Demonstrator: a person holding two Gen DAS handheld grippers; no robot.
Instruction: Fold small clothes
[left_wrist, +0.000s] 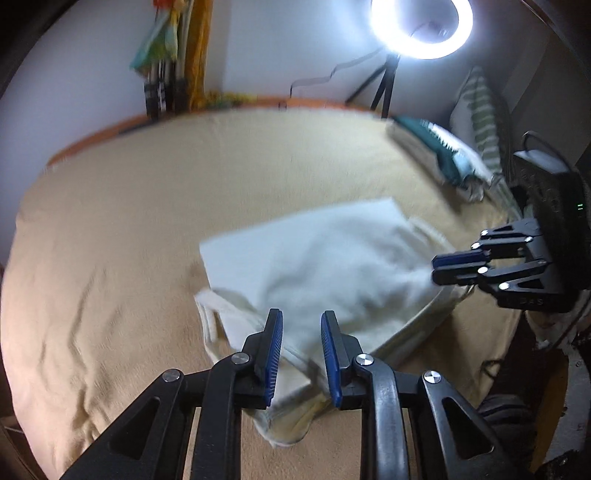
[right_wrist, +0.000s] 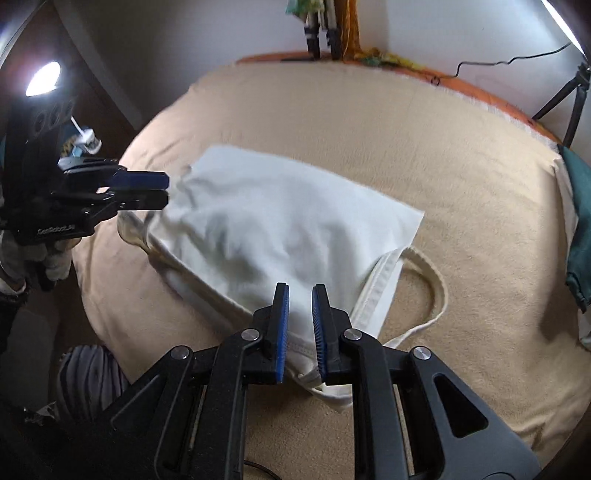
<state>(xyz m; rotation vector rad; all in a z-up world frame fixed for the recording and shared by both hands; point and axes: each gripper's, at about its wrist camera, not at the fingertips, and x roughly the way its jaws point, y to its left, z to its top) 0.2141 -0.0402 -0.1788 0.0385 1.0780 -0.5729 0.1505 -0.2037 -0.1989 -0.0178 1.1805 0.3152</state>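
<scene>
We see one white garment (right_wrist: 273, 218) spread on the tan blanket (right_wrist: 424, 147) that covers the bed, and every place here we give from that garment. Its far part is a flat folded panel, squared at the corner away from us; its near edge is a thick hem, and from the hem's right end one strap loop (right_wrist: 428, 280) trails out onto the blanket. The long axis runs roughly left to right across the bed, between the two claws.

The left claw (left_wrist: 301, 321) hangs over the near-left corner of the garment, its jaws a modest gap apart, with the hem lying in the gap but not pinched by the pads as far as we can see. The right claw (right_wrist: 300, 295) hangs over the near-right hem, just beside the root of the strap loop; its jaws stand slightly narrower, cloth showing between them, and again we see no clamp on it (the motion blur leaves a little doubt).

We judge that the coming move turns on this: each claw sits at its own end of the near edge, so neither has to cross.

By count: one garment, one strap loop plainly showing, two claws, one ring lamp (left_wrist: 421, 26) beyond the garment's far side, one teal cloth (right_wrist: 580, 229) well off to its right.
</scene>
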